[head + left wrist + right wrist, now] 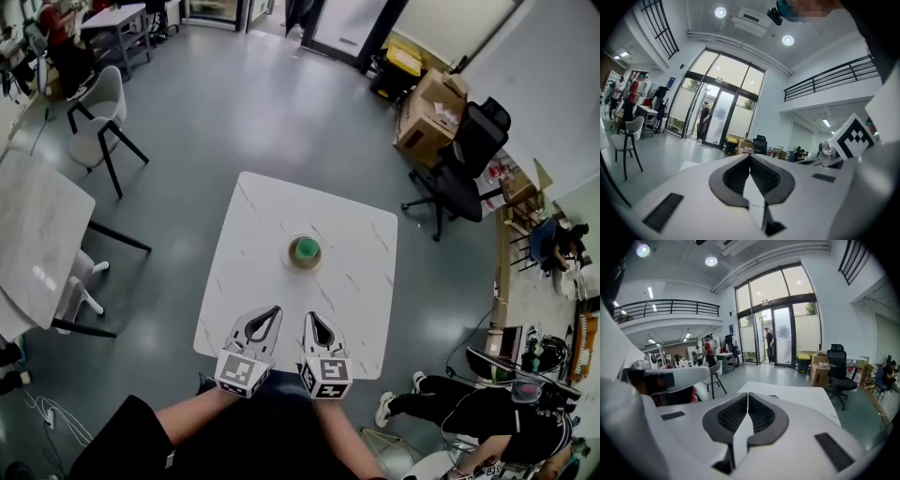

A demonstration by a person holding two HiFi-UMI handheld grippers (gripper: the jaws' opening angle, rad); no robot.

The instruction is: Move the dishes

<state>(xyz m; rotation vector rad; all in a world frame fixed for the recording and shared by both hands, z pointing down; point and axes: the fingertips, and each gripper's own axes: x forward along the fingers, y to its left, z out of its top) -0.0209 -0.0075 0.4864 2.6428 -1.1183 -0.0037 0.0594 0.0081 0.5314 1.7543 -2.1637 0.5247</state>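
Observation:
A green dish stacked in a tan one [305, 252] sits near the middle of the white marble table [253, 234]. In the right gripper view only a thin green edge of the dish [774, 396] shows on the table [797, 394]. My left gripper [276, 310] and right gripper [311, 318] hover side by side over the table's near edge, both short of the dish. Each is shut, jaw tips touching, with nothing held. The left gripper [750, 156] points level across the room; the right gripper [747, 395] does too.
A second marble table [33, 234] and white chairs [98, 117] stand to the left. A black office chair [469, 155] and cardboard boxes [427, 112] are at the far right. A person sits on the floor at lower right [478, 412]. Grey floor surrounds the table.

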